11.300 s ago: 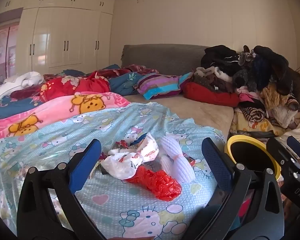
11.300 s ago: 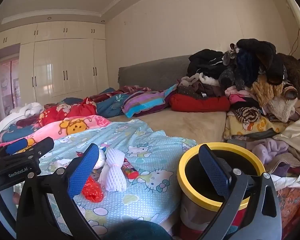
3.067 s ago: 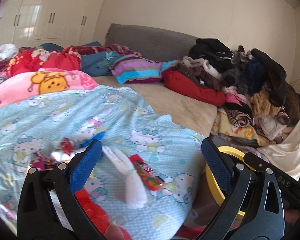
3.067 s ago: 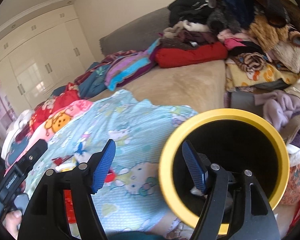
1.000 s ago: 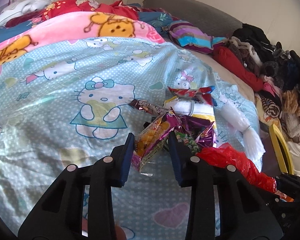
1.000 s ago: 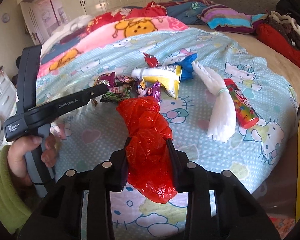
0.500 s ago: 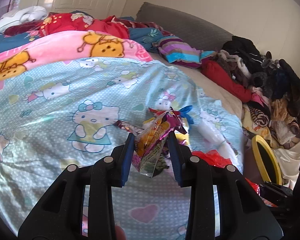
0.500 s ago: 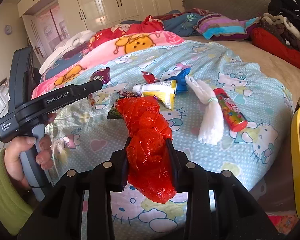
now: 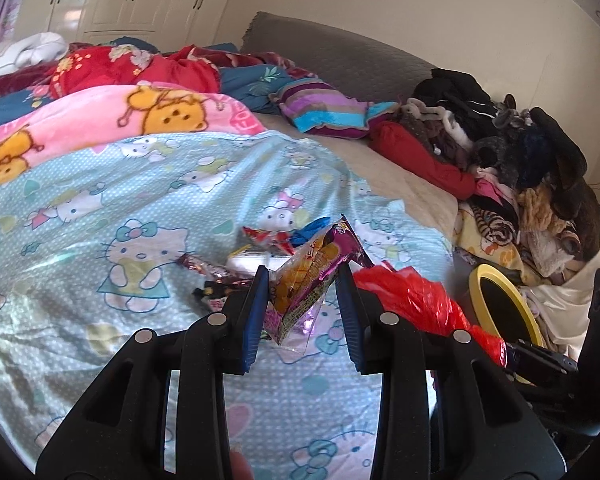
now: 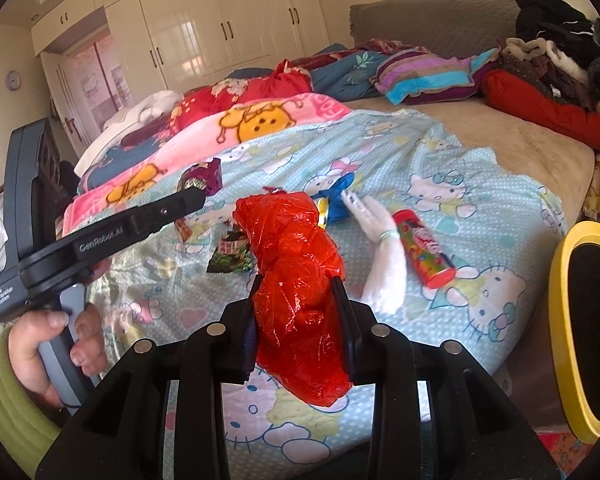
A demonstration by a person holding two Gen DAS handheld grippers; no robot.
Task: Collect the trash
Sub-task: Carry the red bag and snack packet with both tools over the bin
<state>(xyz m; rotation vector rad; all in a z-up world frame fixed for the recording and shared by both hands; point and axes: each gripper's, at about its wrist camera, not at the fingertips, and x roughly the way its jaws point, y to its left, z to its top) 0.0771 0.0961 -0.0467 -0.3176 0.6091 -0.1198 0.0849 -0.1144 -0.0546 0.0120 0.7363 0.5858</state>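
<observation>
Both claws are loaded up here. The left claw [image 9: 303, 300] is clamped on a purple-and-yellow snack wrapper [image 9: 312, 276], which sticks up between the blue pads and hangs clear of the bed. The right claw [image 10: 298, 320] is squeezing a crumpled red plastic bag [image 10: 296, 280], with the bag bulging out above and below the pads, also lifted off the bed.

The rest of the trash sits on the light blue Hello Kitty blanket [image 10: 440, 152] that covers the near part of the bed. From the right wrist view there's a white foam net sleeve [image 10: 384, 248] with a red candy tube [image 10: 424, 248] lying just beside it on its right, a blue wrapper [image 10: 338, 196] near the sleeve's far end, and a dark green wrapper [image 10: 230, 258] flat on the blanket to the left of the red bag. A couple more small wrappers lie behind the bag, too hidden to sort out.

The yellow-rimmed bin [image 10: 560, 320] stands off the right edge of the bed, its black opening facing the camera; it also shows in the left wrist view [image 9: 500, 280], past the red bag.

A hand [image 10: 48, 344] in a green sleeve [image 10: 0, 396] grips the left claw's handle at the left of the right wrist view.
</observation>
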